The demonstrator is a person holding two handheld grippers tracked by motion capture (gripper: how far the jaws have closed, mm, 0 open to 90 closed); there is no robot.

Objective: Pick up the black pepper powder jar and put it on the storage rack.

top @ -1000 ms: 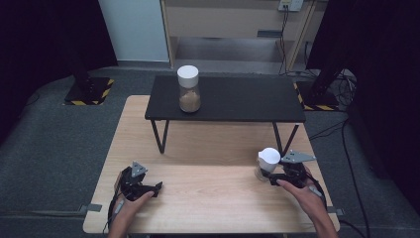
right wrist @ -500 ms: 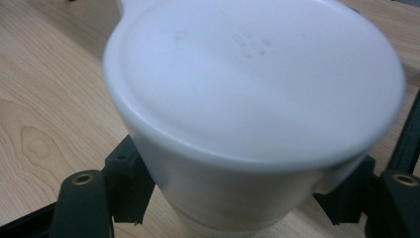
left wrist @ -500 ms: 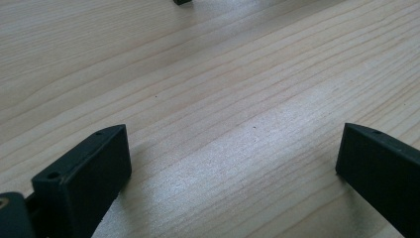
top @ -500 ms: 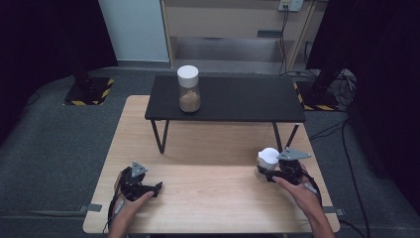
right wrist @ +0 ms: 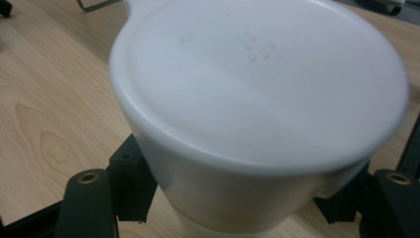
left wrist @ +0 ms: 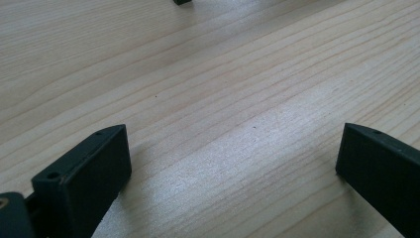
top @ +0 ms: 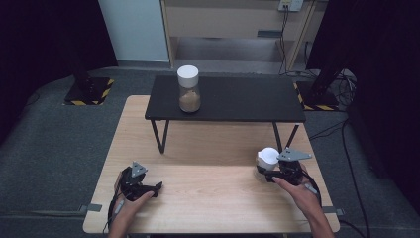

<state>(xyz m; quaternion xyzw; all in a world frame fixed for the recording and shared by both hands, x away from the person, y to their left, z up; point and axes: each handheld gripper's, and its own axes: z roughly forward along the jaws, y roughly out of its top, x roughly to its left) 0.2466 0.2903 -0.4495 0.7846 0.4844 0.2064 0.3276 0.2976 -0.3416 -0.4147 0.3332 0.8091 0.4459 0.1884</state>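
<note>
No legible text, label, brand or number on anything in sight.

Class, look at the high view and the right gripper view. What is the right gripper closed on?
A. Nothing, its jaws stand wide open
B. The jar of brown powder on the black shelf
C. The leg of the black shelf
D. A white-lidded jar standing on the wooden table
D. In the right gripper view the jaws of the right gripper press both sides of the white-lidded jar, which stands on the wooden table.

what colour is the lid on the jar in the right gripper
White; the lid shows best in the right gripper view.
</note>
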